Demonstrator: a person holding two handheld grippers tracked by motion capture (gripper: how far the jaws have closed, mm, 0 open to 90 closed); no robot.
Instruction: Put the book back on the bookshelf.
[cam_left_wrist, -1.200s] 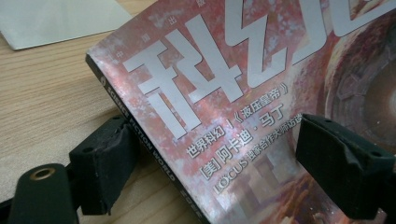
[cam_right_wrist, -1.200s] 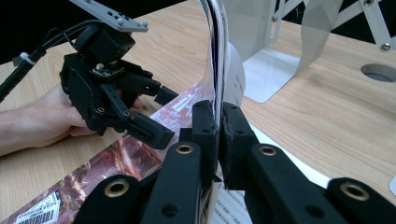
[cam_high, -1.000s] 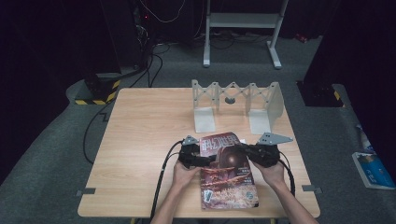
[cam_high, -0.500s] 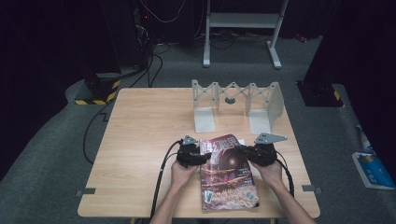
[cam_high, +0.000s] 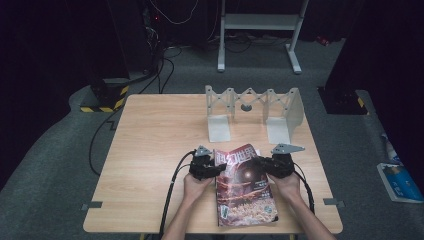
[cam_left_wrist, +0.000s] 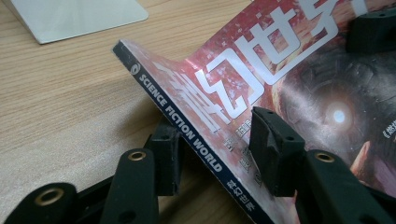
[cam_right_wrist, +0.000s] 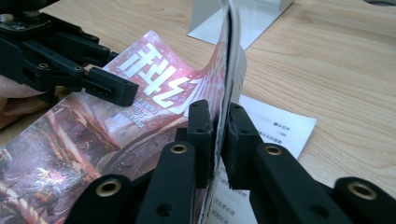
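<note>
- Pinching the magazine's free page edge, your right gripper has its jaws pressed flat on a thin lifted sheaf of cover and pages; they have just been easing open slightly, yet the paper is clamped between the pads.
- Your left gripper straddles the spine, one jaw under it and one on the cover. The jaws have just been closing; a gap seems to remain at the pads, so I judge them not yet gripping.
- The magazine lies on the table at about 6 o'clock of the tabletop, near your edge, its title end pointing to 12 o'clock. The spine side is raised off the wood at 9 o'clock, and the opposite edge curls up at 3 o'clock.
- Handling, as a judgement: light, floppy and glossy. It will sag and bow between two grips, and the slick cover may slide out of a loose pinch. A few pages alone can tear or fan open.
- Take the bound spine with your left, where it is stiffest, and gather the full thickness at the right.
- Count: one magazine, two grippers, one grey folding rack at 12 o'clock with two upright plates, and one white printed sheet under the magazine's right edge.
</note>
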